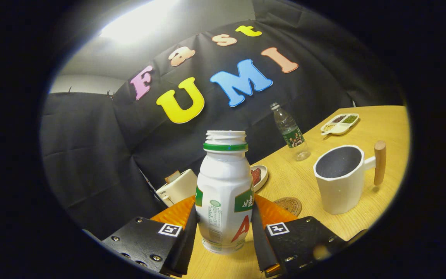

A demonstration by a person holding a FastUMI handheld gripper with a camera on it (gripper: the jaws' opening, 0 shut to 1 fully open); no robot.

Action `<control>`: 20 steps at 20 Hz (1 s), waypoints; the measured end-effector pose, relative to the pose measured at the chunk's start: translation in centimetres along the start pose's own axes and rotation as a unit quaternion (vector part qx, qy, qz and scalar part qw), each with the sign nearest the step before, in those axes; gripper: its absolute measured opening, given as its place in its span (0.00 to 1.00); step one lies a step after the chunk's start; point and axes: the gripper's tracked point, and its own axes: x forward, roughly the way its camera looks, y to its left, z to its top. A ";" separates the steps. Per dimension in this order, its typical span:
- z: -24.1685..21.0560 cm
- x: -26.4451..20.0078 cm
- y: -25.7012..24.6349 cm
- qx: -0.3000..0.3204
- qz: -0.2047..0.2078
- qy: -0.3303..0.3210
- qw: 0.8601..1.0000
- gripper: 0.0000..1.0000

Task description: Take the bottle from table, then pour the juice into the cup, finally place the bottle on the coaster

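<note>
A white juice bottle (224, 193) with a green neck ring and no cap stands between my two fingers, and my gripper (225, 228) is shut on its lower body. The view is tilted, so the bottle looks lifted slightly off the wooden table (381, 128). Beyond my right finger stands a white cup (340, 180) with a dark inside and a wooden handle, its mouth open upward. A round brown coaster (289, 205) lies on the table between the bottle and the cup, just ahead of my right finger.
A clear plastic water bottle (290, 133) stands farther back. A small dish with something red (259, 176) sits behind the juice bottle, next to a white box-like appliance (178, 188). A divided white tray (340, 123) with grains lies far back.
</note>
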 end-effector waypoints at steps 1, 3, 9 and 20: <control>0.0 0.0 -0.2 0.015 0.001 0.000 1.000 0.65; 0.1 0.1 -0.4 0.045 0.002 -0.001 0.999 0.65; 0.5 0.4 -0.8 0.145 0.020 -0.006 0.989 0.65; 2.2 0.2 -1.9 0.260 0.042 -0.035 0.964 0.65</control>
